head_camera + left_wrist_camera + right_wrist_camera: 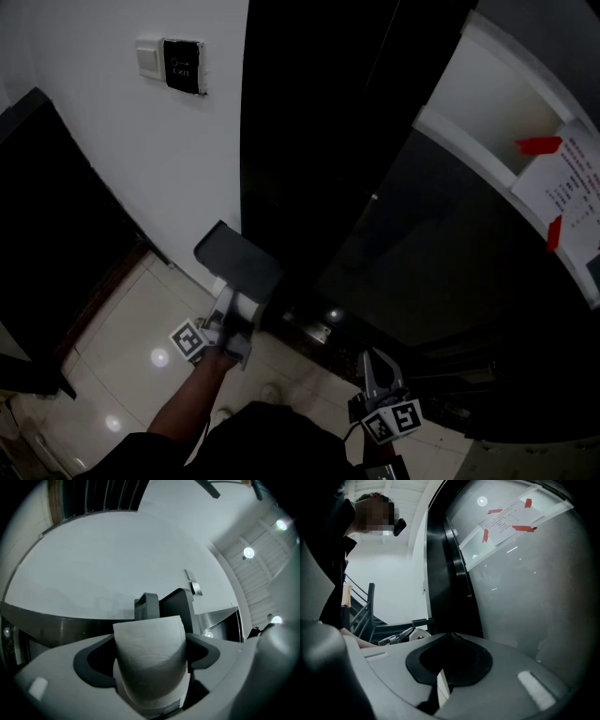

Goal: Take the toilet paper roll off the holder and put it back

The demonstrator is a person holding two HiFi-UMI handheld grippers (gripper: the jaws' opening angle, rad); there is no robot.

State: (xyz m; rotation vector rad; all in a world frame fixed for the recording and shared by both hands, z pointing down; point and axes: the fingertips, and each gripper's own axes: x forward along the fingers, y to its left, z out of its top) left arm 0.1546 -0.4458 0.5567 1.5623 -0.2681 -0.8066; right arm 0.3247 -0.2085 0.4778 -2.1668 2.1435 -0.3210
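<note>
Soft, faintly crinkled matt white paper of the toilet paper roll (pixel 149 653), smooth matt grey plastic of my left tool (pixel 163 604), dull dark holder cover (pixel 239 255), glossy pale floor tiles (pixel 141 337) catching lamp glints, shiny dark glass door (pixel 441 253), matt white painted wall (pixel 178 159)

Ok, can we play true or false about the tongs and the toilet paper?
1. The left tongs are squeezing the toilet paper roll. True.
2. The right tongs hold a roll too. False: they are shut with nothing in them.
3. The black wall button says EXIT. True.
4. The paper on the glass door is stuck on with blue tape. False: the tape is red.
</note>
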